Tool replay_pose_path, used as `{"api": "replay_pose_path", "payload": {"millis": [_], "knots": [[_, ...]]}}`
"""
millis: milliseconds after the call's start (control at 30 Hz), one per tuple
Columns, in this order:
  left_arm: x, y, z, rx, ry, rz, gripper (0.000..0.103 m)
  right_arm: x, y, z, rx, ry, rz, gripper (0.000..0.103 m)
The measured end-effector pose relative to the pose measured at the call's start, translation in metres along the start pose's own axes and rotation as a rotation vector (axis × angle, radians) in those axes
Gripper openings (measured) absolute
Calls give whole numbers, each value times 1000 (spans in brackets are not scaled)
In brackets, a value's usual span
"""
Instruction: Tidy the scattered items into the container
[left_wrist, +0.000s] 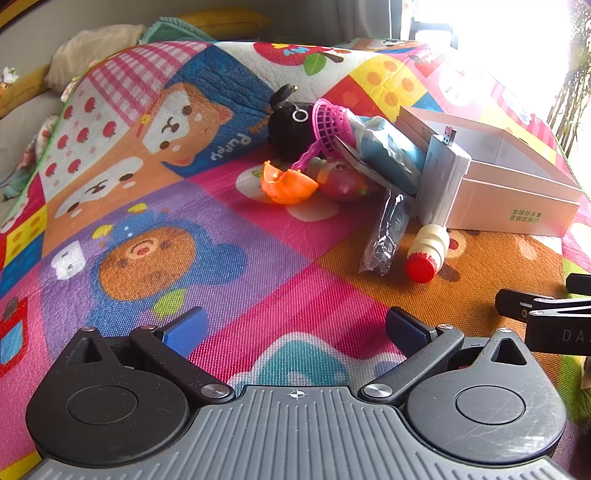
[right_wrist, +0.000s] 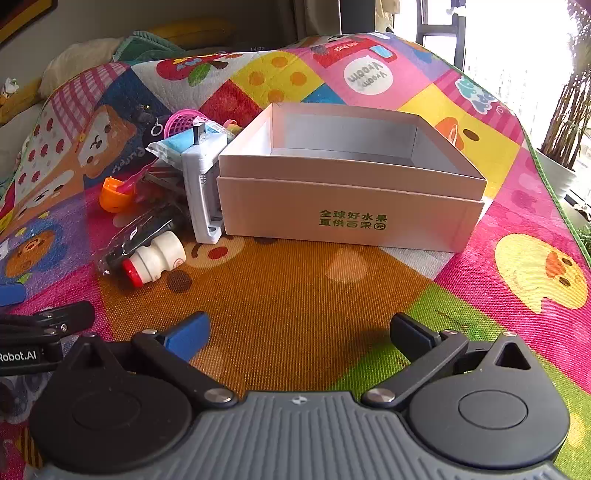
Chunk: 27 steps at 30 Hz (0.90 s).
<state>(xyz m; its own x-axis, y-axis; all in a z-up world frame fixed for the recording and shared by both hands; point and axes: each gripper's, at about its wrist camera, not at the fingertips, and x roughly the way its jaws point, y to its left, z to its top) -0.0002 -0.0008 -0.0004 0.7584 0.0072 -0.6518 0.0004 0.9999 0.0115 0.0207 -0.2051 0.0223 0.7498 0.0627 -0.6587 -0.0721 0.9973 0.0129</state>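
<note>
Hovering above a bright cartoon play mat (right_wrist: 295, 295), the left claw (left_wrist: 295, 328) and the right claw (right_wrist: 299, 332) both stood spread wide and held nothing. A pale cardboard box (right_wrist: 351, 206) with green printed characters sat open on the mat, and nothing showed on the part of its floor that could be seen. Scattered items were heaped just beside its left side: a white rectangular device (right_wrist: 201, 192) stood upright touching the box wall, with a small yogurt bottle (right_wrist: 155, 258) with a red cap on its side nearby, next to a clear plastic packet (left_wrist: 388, 229). Further back lay an orange toy piece (left_wrist: 286, 182), a pink toy basket (left_wrist: 328, 125), a black plush toy (left_wrist: 288, 127) and a blue pouch (left_wrist: 391, 147).
</note>
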Motion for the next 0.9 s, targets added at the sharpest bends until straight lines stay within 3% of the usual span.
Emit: {"api": "replay_pose_path", "payload": {"millis": [900], "knots": [[0,0,0,0,0,0,103,11,3,7,8,-22,-14,103]]}}
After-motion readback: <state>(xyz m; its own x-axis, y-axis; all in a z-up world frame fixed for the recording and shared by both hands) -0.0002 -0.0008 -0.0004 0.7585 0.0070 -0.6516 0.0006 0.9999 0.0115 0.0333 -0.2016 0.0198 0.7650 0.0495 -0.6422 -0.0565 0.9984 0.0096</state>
